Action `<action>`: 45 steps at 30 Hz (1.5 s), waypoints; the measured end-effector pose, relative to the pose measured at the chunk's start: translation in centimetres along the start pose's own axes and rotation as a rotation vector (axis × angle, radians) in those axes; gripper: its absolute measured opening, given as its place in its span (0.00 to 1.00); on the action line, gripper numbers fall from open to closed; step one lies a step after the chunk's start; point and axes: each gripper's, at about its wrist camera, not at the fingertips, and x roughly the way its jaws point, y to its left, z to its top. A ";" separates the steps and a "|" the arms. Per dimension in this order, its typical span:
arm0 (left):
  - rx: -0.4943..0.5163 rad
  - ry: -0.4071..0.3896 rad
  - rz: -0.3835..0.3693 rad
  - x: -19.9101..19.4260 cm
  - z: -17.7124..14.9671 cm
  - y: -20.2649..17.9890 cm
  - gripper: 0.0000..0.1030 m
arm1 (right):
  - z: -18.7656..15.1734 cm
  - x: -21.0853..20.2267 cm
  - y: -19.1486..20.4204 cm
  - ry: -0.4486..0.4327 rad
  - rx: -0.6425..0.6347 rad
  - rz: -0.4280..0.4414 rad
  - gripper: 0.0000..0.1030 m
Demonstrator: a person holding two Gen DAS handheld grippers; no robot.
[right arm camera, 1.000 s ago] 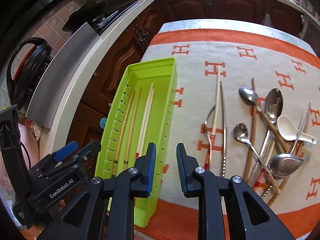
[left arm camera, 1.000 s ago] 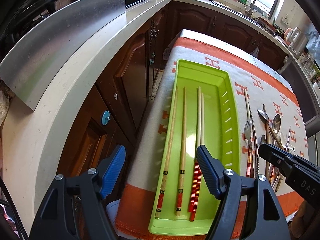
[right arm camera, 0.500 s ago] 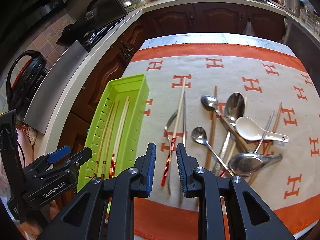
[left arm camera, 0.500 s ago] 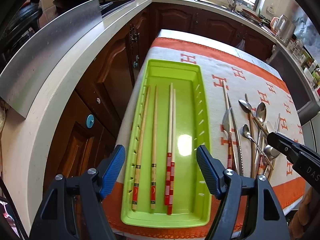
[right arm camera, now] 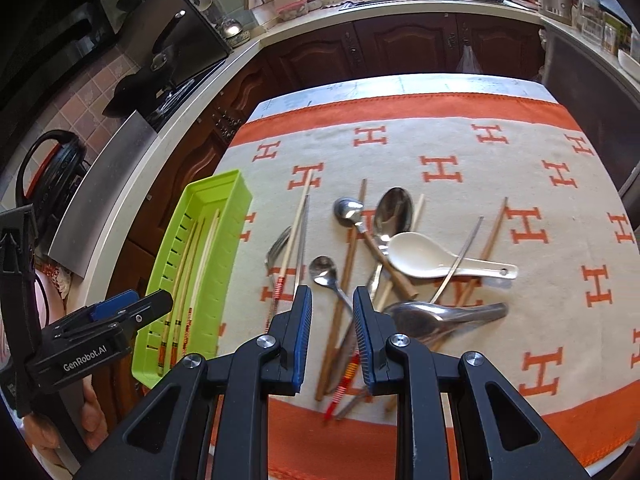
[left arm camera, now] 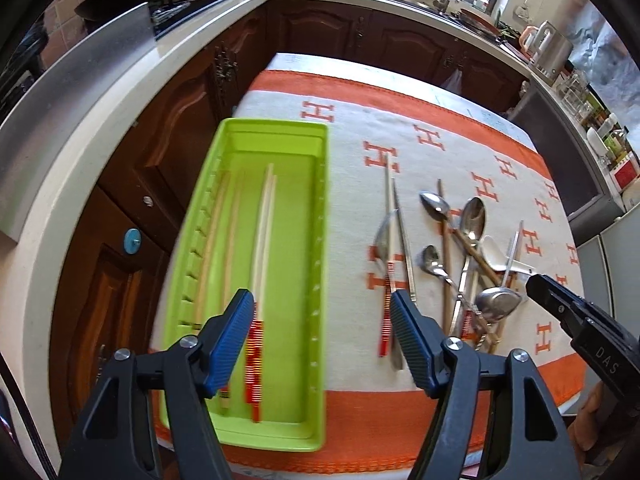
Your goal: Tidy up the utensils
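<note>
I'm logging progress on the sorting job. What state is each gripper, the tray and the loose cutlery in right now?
Left gripper: open, empty, above the near end of the tray.
Right gripper: slightly open, empty, above the cutlery pile.
Lime-green plastic tray: holds four chopsticks lying lengthwise.
White ceramic soup spoon: on the cloth, bowl up, a metal chopstick across its handle.
Large steel ladle spoon: on the cloth, overlapping chopsticks.
</note>
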 end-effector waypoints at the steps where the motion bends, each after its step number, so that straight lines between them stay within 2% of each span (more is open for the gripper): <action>1: 0.004 0.005 -0.003 0.2 0.1 -0.4 0.58 | 0.0 -0.1 -0.8 -0.003 0.009 0.001 0.21; 7: 0.013 0.065 -0.007 3.3 0.7 -3.8 0.39 | 0.2 -0.6 -5.1 -0.016 0.050 0.014 0.21; 13: -0.019 0.076 -0.009 6.5 1.0 -5.0 0.22 | 0.2 -0.3 -7.8 -0.012 0.068 0.023 0.21; 18: -0.061 0.068 -0.012 8.5 1.5 -5.0 0.15 | 0.2 0.4 -9.3 -0.006 0.085 0.041 0.21; 25: -0.088 0.029 -0.026 9.5 2.3 -5.1 0.10 | 0.1 1.0 -10.6 -0.003 0.100 0.056 0.21; 32: -0.053 -0.009 -0.003 10.2 2.8 -6.1 0.09 | 0.1 1.7 -11.3 0.005 0.110 0.063 0.21; 38: -0.060 -0.005 -0.015 10.3 2.9 -5.9 0.09 | 0.2 1.8 -11.4 0.003 0.110 0.065 0.21; 39: -0.061 0.001 -0.019 10.3 2.8 -5.8 0.11 | 0.2 1.8 -11.3 0.002 0.109 0.065 0.21; 42: -0.062 -0.006 -0.017 10.3 2.5 -5.7 0.26 | 0.2 2.0 -11.2 0.000 0.104 0.067 0.21; 45: -0.050 -0.019 -0.009 10.3 2.3 -5.7 0.26 | 0.2 2.0 -11.1 0.000 0.102 0.067 0.21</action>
